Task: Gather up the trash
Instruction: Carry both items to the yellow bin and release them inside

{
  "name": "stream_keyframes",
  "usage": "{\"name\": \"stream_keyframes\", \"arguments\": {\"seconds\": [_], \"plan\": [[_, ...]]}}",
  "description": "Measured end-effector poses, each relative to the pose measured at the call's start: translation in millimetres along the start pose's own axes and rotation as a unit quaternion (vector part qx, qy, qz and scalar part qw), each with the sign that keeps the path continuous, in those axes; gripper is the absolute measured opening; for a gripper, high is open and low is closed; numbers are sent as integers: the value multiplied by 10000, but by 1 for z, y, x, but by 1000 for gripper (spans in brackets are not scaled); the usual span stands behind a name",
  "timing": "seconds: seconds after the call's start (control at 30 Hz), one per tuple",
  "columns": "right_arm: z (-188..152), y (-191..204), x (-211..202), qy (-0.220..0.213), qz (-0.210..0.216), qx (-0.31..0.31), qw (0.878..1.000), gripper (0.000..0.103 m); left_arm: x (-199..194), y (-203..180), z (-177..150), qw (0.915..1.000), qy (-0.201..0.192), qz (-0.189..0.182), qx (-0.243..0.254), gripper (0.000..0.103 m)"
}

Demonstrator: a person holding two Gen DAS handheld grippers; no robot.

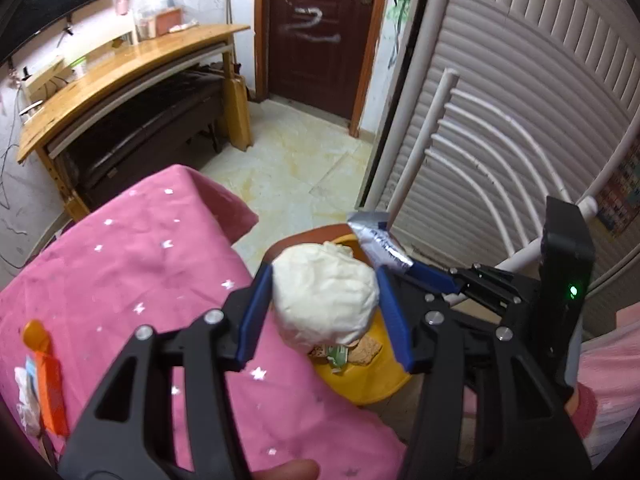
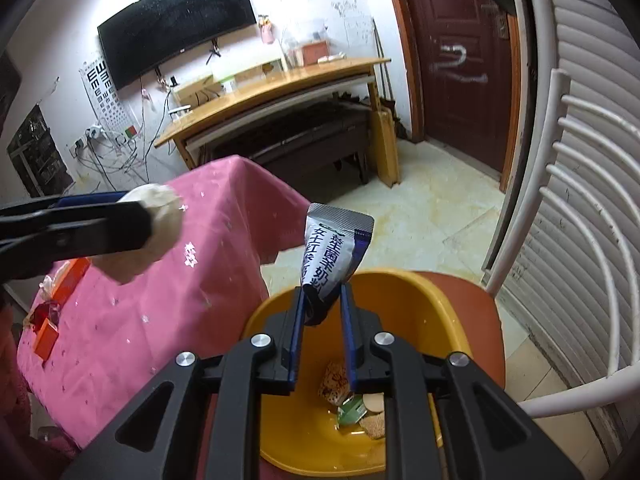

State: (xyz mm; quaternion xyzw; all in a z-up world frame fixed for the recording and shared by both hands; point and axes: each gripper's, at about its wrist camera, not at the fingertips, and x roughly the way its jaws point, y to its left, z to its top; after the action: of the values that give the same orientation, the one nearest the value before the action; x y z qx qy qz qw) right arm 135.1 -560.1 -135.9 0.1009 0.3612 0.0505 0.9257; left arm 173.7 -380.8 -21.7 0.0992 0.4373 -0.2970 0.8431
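Item one: left gripper [image 1: 324,304] is clenching a crumpled white paper wad [image 1: 326,292], hovering over the near rim of the yellow bin [image 2: 400,284] on the orange chair seat [image 2: 480,320]. Item two: right gripper [image 2: 322,316] is pinching a silver sachet [image 2: 334,248] above the bin. Risk: the wad is sitting near the rim beside the pink tabletop [image 1: 132,264] edge; releasing there may be dropping it outside.

Both grippers share one build: the left gripper [image 1: 326,288] and right gripper [image 2: 323,320] have matte black linkage arms with triangular cut-outs, round silver screws at the pivots and blue finger pads [image 1: 256,312]. A pink sleeve [image 1: 612,364] shows.
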Motion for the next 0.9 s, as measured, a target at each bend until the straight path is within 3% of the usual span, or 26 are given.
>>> {"name": "stream_keyframes", "arguments": {"seconds": [0.33,0.37,0.4,0.5,0.57,0.9], "plan": [[-8,-3,24,442,-32,-74,9990,16,34,-4,4,9993,337,-32,-152,51],[-9,-3,25,475,-24,-71,9988,19,35,-3,5,9992,352,-42,-174,52],[-9,-4,25,485,-31,-73,9988,21,36,-3,7,9991,361,-46,-201,60],[-7,-4,25,462,-72,-96,9989,39,38,-1,9,9989,347,-8,-304,74],[-7,-3,22,413,-76,-103,9991,49,37,0,8,9989,338,39,-318,74],[-8,7,23,409,-77,-234,9989,67,5,22,1,9981,83,98,-601,78]]}}
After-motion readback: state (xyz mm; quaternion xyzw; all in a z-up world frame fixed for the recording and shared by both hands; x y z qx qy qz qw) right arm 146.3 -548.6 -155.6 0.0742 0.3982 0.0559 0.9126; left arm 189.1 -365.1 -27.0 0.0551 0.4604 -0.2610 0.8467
